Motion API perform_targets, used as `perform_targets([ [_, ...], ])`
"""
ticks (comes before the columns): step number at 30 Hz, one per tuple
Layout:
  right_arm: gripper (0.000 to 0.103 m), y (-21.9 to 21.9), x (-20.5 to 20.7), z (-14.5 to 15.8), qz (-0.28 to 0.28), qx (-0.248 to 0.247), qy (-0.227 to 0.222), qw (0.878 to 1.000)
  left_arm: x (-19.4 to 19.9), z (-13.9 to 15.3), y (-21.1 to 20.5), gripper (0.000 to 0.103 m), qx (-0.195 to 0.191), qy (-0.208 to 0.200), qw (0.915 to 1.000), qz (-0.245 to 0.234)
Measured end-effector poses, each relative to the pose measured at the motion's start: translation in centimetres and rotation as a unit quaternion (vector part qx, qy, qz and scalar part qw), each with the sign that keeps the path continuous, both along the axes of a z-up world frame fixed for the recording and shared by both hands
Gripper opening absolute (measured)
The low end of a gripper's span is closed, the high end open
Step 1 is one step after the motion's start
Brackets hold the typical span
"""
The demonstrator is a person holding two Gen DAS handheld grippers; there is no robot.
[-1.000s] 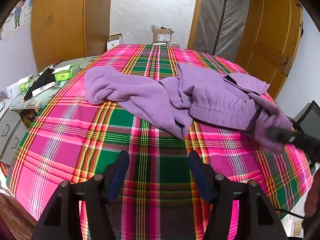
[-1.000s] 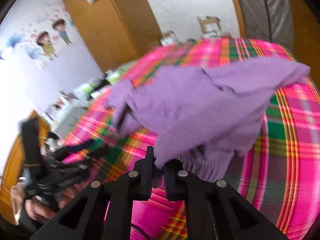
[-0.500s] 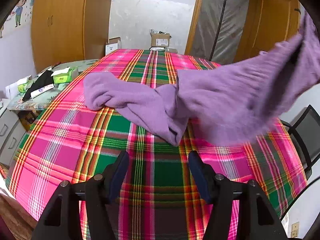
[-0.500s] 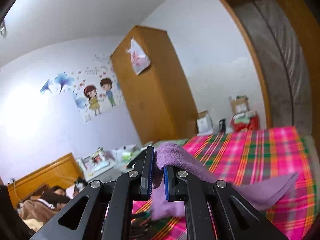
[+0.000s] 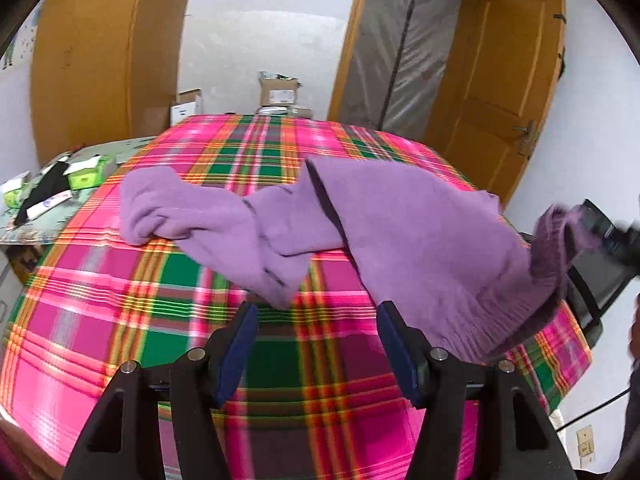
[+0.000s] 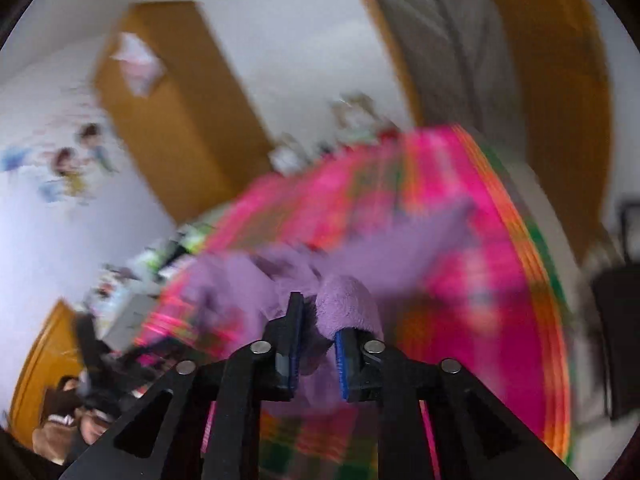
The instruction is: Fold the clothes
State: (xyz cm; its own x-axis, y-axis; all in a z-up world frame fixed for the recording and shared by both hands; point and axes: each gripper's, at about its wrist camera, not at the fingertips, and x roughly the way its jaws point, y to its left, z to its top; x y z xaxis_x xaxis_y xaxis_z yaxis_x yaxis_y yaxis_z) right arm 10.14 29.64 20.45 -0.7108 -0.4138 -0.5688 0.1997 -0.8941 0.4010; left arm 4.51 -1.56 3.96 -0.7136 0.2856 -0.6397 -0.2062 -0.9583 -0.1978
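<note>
I find no legible text. Labels on the cardboard boxes (image 5: 279, 89) at upper centre of the left wrist view are too small; right wrist view is blurred.

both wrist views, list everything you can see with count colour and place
garment: one, purple, spread across the tablecloth, its near right edge lifted off it
tablecloth: one, pink and green plaid, covers the table
boxes: a few, brown and white, beyond the table's far edge
cabinet: one, wooden, far left
door: one, wooden, far right
side table: one, pale, left of the tablecloth, with small green boxes and a black item
chair: one, black, right of the table
wall stickers: some, colourful, blurred, left wall
left gripper: black with blue pads, open, nothing between them
right gripper: black with blue pads, jaws have just been opening, a garment fold between them
</note>
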Motion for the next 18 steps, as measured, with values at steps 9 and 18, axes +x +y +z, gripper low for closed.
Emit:
perform_targets([
  [9, 0.041, 3.7, 1.3, -1.2, -0.062, -0.024, 0.001, 0.998, -3.0, -0.1, -0.9, 0.063, 0.005, -0.016, 0.9995, 0.027],
  [18, 0.043, 1.4, -0.1, 1.4, -0.014, -0.014, 0.064, 0.998, -5.2, -1.0, -1.9, 0.06, 0.029, -0.068, 0.9967, 0.033],
])
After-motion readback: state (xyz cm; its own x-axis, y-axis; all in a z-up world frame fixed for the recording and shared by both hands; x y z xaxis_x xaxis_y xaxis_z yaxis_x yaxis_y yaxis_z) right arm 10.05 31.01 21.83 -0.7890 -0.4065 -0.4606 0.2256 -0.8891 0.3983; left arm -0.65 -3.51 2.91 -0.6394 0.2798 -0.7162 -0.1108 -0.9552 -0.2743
